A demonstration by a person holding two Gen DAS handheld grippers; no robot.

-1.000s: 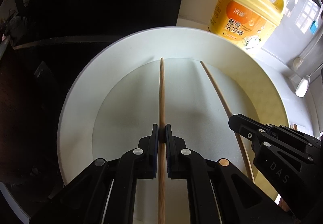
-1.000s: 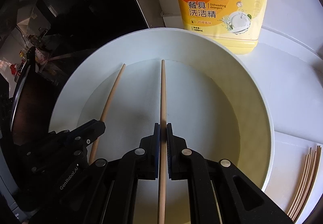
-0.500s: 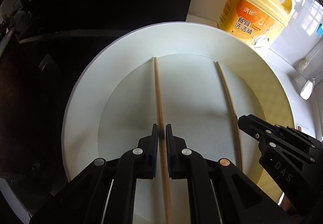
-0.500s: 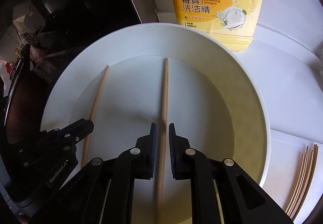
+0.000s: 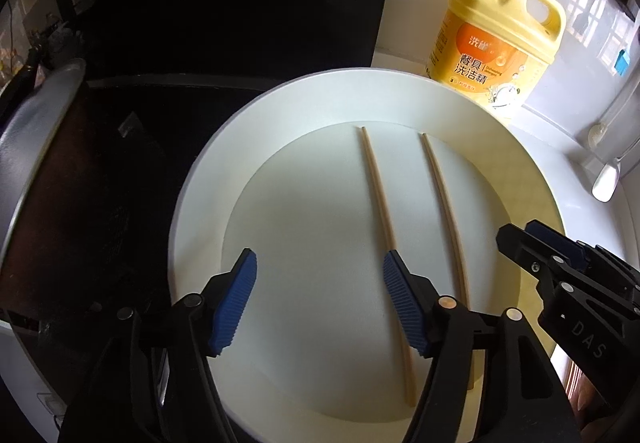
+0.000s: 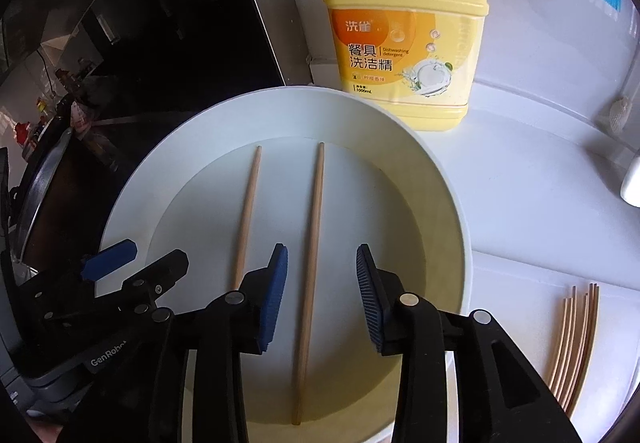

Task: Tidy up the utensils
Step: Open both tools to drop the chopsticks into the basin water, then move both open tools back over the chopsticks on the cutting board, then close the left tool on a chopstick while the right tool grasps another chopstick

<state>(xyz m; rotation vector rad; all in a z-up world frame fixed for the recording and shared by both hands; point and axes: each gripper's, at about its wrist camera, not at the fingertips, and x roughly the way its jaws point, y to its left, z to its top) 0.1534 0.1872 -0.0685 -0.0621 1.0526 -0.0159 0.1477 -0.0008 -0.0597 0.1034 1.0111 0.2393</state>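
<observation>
Two wooden chopsticks (image 6: 310, 275) are lying side by side inside the white plate (image 6: 440, 179). Left gripper (image 5: 318, 303) and right gripper (image 6: 322, 299) are hovering with fingers spread, pinching nothing. Sticks looking light, stiff, prone to rolling; mid-shaft seeming the best hold.

The white plate (image 6: 448, 203) has bare floor at 3 o'clock of the two chopsticks (image 6: 310, 263); the dishwashing detergent jug (image 6: 404, 43) blocks its rim at 12 o'clock; a dark pan (image 5: 36, 163) crowds 9 o'clock; spare chopsticks (image 6: 572, 343) lie on the desk (image 6: 540, 203) at 4 o'clock, open desk beyond.
</observation>
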